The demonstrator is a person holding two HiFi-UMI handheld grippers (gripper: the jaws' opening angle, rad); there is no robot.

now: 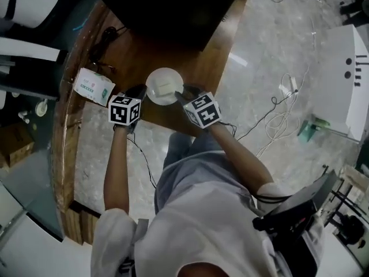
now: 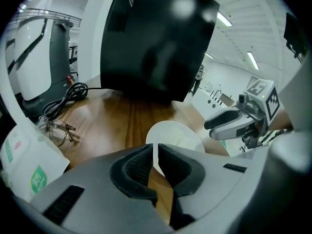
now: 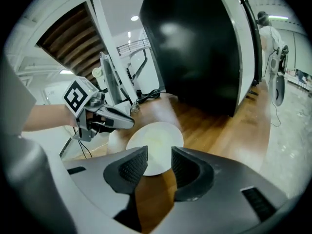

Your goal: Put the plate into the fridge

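Plate (image 1: 164,86) on the table (image 1: 202,68) was flanked by left gripper (image 2: 156,150), jaws pressed together, and right gripper (image 3: 159,162), jaws spread, presumably for pickup

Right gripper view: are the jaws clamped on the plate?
No, the right gripper has its jaws apart, and the plate lies on the wooden table beyond them.

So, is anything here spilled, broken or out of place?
Nothing stands out. The white plate lies flat, empty and whole on the wooden table before the black fridge. Only loose eyeglasses beside a coiled cable look like clutter; nothing is spilled.
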